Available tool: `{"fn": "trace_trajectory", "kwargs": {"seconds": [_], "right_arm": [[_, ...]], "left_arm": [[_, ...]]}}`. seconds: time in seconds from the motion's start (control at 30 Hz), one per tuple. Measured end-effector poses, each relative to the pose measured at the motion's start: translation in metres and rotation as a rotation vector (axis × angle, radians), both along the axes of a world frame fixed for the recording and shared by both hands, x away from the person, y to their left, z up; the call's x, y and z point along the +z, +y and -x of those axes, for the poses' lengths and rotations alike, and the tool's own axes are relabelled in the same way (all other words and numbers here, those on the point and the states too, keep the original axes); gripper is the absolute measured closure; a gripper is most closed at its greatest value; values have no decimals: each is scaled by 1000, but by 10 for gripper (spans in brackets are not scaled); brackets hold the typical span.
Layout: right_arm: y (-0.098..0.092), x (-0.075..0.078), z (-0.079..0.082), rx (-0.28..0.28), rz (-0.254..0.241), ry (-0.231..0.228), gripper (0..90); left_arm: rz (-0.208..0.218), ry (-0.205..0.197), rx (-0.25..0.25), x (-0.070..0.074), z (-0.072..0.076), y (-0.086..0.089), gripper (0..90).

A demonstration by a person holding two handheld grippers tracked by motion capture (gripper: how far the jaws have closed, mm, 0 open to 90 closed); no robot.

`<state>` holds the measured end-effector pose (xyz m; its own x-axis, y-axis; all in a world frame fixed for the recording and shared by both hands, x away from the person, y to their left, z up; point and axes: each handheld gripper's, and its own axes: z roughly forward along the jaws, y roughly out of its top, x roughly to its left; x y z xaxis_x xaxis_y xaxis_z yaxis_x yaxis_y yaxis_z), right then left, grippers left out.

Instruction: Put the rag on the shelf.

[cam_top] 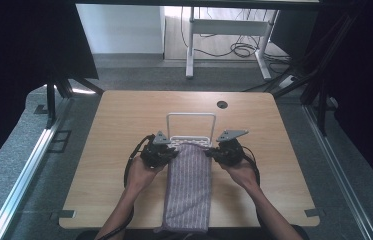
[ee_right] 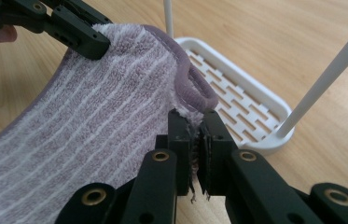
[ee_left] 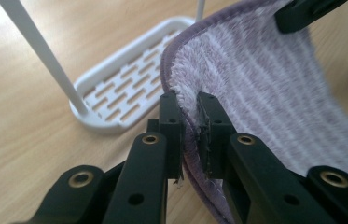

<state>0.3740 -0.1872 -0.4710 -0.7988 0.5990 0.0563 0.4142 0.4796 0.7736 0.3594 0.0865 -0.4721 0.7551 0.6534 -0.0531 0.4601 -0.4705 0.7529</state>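
A purple towel [cam_top: 189, 185] with thin white stripes lies lengthwise on the wooden table, its near end hanging over the front edge. My left gripper [cam_top: 170, 152] is shut on the towel's far left corner [ee_left: 181, 88]. My right gripper [cam_top: 210, 153] is shut on the far right corner [ee_right: 195, 100]. Both corners are lifted a little off the table. Just behind the towel's far edge stands a white rack [cam_top: 190, 125] with a slotted base [ee_left: 120, 88] and an upright loop of white rod [ee_right: 330, 74]. In the right gripper view the left gripper [ee_right: 92, 44] grips the opposite corner.
The wooden table [cam_top: 119, 125] has a round cable hole [cam_top: 222, 104] at the back. Dark curtains and metal rails flank the table. A white desk frame and cables stand on the floor behind it.
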Motion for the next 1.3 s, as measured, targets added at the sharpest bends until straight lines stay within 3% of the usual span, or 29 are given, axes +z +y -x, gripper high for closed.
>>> {"fn": "trace_trajectory", "kwargs": {"seconds": [0.27, 0.43, 0.93, 1.3], "right_arm": [[-2, 19, 2, 15, -33, -26, 840], [-2, 39, 4, 34, -51, -52, 839], [-1, 81, 0, 48, -69, -117, 839], [-3, 109, -4, 50, -91, -147, 839]], "left_arm": [[13, -33, -2, 21, 3, 2, 812], [25, -63, -1, 39, 6, 4, 812], [51, -145, 18, 76, 6, 8, 811], [41, -212, 33, 104, 5, 8, 811]]}}
